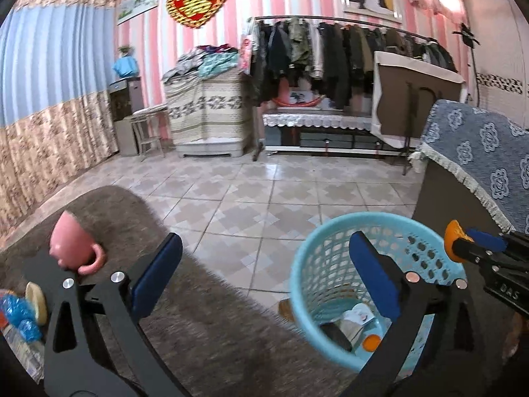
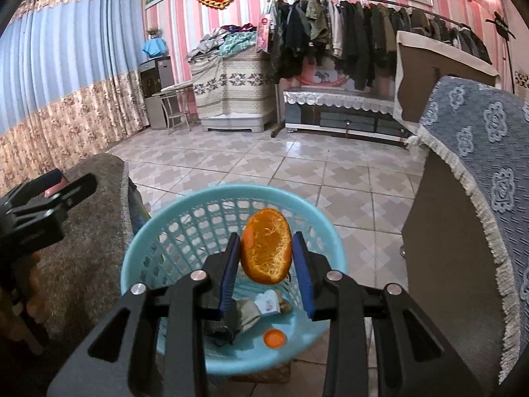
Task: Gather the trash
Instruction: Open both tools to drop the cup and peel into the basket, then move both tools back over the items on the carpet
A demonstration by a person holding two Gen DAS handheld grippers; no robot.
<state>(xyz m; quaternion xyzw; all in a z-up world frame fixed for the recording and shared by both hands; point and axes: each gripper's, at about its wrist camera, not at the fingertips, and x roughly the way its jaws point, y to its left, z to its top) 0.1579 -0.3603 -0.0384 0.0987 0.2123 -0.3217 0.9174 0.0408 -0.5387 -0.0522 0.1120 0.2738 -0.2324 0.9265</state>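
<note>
Left wrist view: left tool (image 1: 264,274) spread wide with nothing between its blue pads (image 1: 155,274), hanging over the edge of a brown furry bench (image 1: 205,324). Pink cup (image 1: 74,244) upside down on the bench, far left. Round pale slice (image 1: 36,301) and blue crinkly wrapper (image 1: 18,314) just beside it, at the left edge. Light blue basket (image 1: 324,264) on the tiled floor (image 1: 251,198) to the right, with scraps and a small orange cap (image 1: 372,342) at the bottom. Right tool (image 1: 463,241) at the far right, above the basket rim, pinching an orange peel (image 1: 451,240).

Right wrist view: right tool (image 2: 266,258) pinching the orange peel (image 2: 266,251) between both blue pads, right above the open basket (image 2: 155,251). Orange cap (image 2: 274,338) and paper scraps (image 2: 269,302) inside at the bottom. Left tool (image 2: 49,195) over the brown bench at the left. Chair with a blue flowered cover (image 2: 479,152) on the right.
</note>
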